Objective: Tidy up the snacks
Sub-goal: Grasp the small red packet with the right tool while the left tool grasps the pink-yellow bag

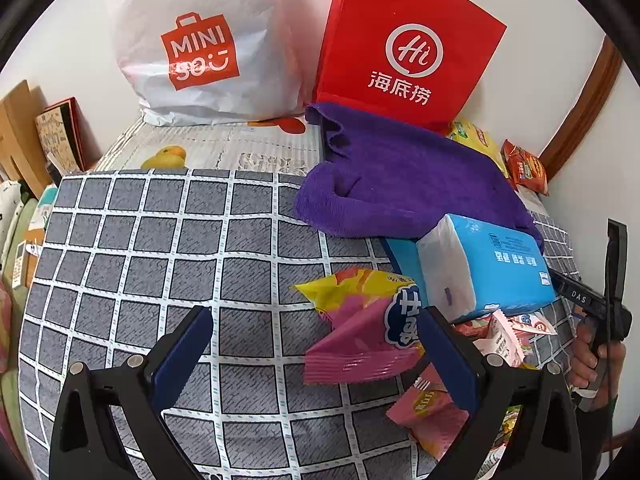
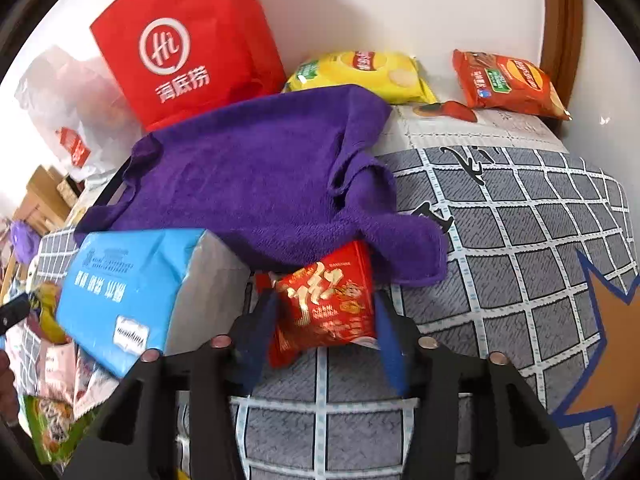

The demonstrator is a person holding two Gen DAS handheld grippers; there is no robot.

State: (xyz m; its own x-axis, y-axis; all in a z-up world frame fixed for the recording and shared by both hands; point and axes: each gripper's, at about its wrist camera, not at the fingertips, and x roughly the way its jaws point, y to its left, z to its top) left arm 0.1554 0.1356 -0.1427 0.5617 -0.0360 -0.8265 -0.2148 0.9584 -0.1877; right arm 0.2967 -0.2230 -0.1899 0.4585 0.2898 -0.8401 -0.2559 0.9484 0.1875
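My right gripper (image 2: 324,316) is shut on a red snack packet (image 2: 328,304) with gold lettering, whose top end is tucked under a purple towel (image 2: 260,184). Both blue pads touch the packet's sides. My left gripper (image 1: 316,320) stands open over the checked cloth (image 1: 140,248). A pink snack packet (image 1: 352,348) with a yellow top lies between its fingers, close to the right finger (image 1: 448,356) and apart from the left one. More small packets (image 1: 504,340) are heaped beside a blue tissue pack (image 1: 488,268). A yellow chip bag (image 2: 360,72) and an orange chip bag (image 2: 504,84) lie by the wall.
A red paper bag (image 1: 404,48) and a white plastic bag (image 1: 200,48) stand against the back wall. The tissue pack (image 2: 132,288) sits just left of my right gripper. A person's hand (image 1: 592,364) holds the other gripper at the right edge. Boxes (image 1: 36,140) crowd the far left.
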